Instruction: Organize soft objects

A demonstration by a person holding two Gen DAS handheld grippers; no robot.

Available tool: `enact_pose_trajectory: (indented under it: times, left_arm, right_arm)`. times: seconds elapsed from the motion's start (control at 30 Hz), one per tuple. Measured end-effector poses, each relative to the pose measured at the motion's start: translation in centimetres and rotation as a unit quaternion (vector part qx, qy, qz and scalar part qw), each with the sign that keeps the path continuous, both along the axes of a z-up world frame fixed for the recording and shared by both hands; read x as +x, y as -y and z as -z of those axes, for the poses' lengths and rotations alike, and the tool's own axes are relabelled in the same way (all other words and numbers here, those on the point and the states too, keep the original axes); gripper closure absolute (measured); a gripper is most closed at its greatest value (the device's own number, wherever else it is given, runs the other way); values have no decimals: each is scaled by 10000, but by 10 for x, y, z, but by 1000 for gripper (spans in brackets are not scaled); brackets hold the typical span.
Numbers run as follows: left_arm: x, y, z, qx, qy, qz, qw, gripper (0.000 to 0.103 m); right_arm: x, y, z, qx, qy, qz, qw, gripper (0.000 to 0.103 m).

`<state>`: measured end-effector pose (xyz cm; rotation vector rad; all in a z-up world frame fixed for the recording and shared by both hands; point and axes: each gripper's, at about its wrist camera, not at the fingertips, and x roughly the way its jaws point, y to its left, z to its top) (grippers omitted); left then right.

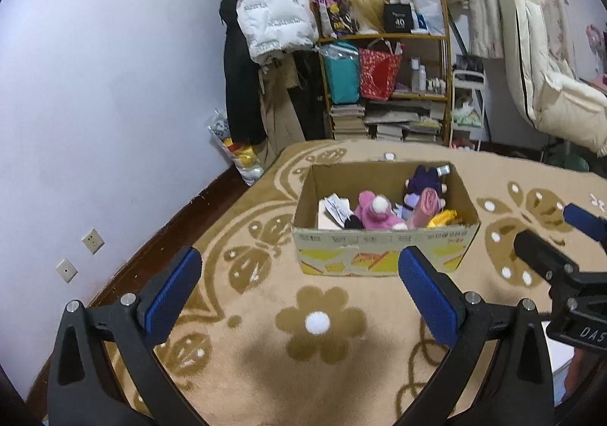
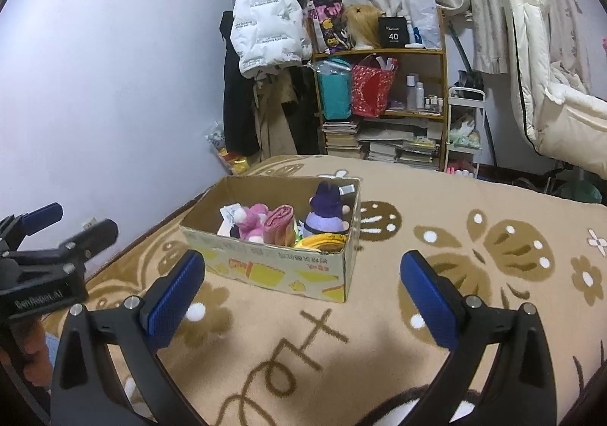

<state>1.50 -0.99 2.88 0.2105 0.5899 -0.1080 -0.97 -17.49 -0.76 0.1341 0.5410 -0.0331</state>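
A cardboard box (image 1: 383,249) (image 2: 280,268) stands on the tan patterned blanket. Inside lie a pink plush (image 1: 373,215) (image 2: 252,221), a purple plush (image 1: 421,185) (image 2: 326,213), a rolled pink cloth (image 1: 426,209) (image 2: 279,223), a yellow soft item (image 1: 444,218) (image 2: 322,240) and white paper (image 1: 335,208). My left gripper (image 1: 299,285) is open and empty, in front of the box. My right gripper (image 2: 303,285) is open and empty, in front of the box's right corner. Each gripper shows at the edge of the other's view, the right one (image 1: 561,236) and the left one (image 2: 64,228).
The blanket (image 1: 322,350) covers the surface around the box. Behind stand a wooden shelf (image 1: 387,84) with bags and books, hanging coats (image 1: 269,8), a white cart (image 1: 468,103) and a cream quilt (image 1: 550,84). A wall with sockets (image 1: 93,240) is on the left.
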Motion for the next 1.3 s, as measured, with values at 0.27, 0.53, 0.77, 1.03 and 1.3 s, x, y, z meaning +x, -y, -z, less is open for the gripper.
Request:
enact_pose_trajectory:
  times: [0.27,0.53,0.77,1.03,1.3]
  left_arm:
    - [5,7,9,118,-106,48,9999,0]
    - [5,9,11,281,-77,-80,9995,0]
    - [8,7,14,258,-157,-102,9995,0]
    - [9,7,14,264,-179,-90,9995,0]
    - [9,8,15,261,-188,-90,9994,0]
  right_arm:
    - [2,3,8,54,-58,88,9999,0]
    - [2,4,11,86,-65,148,9998,0]
    - [3,4,13,101,-86,174,9998,0]
    - [3,4,14,73,-100,176,9998,0]
    - [3,4,15,73,-107,176,9998,0]
